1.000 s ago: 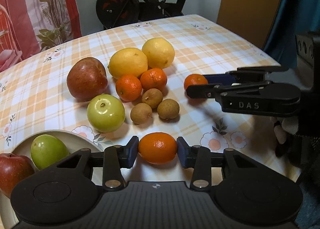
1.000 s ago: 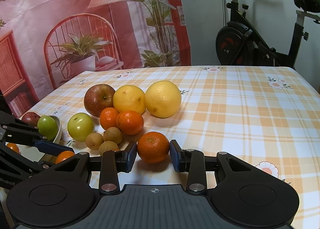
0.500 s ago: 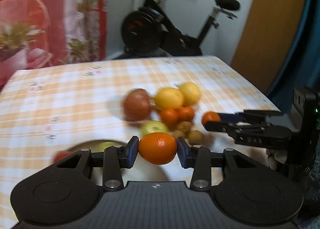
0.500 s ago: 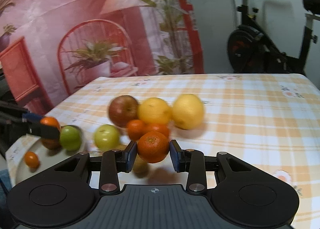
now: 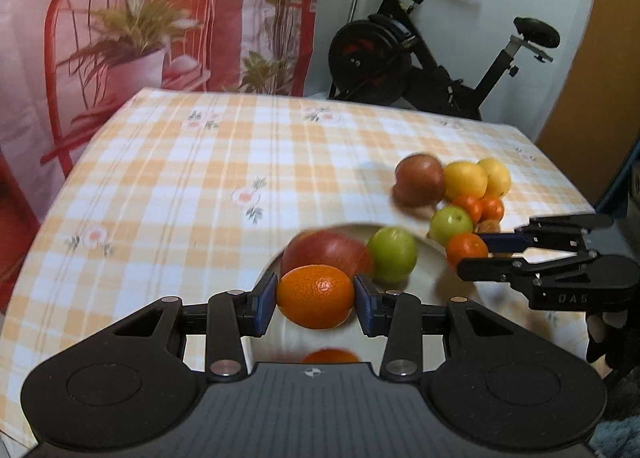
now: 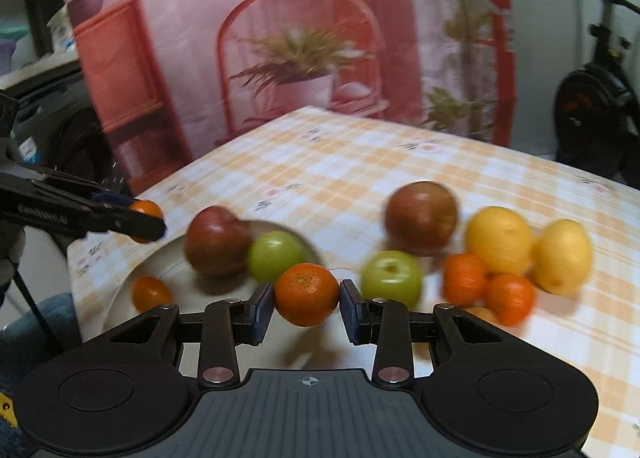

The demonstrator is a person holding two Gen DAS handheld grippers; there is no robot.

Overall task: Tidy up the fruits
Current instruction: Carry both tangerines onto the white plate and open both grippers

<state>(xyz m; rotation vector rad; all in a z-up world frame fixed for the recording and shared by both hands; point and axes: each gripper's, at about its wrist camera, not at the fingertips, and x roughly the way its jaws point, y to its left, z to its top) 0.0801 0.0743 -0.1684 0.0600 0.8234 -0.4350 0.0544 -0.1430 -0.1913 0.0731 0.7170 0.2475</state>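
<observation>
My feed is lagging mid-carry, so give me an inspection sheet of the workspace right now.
Surface: checked tablecloth, mostly bare.
Job's things: plate holds red apple, green apple, small orange; apples, lemons and oranges grouped beside it.
Clutter: nothing seen.
Grippers: left gripper shut on an orange; right gripper shut on an orange, both over the plate.
Cables: nothing seen.
Surroundings: exercise bike, printed backdrop.
</observation>
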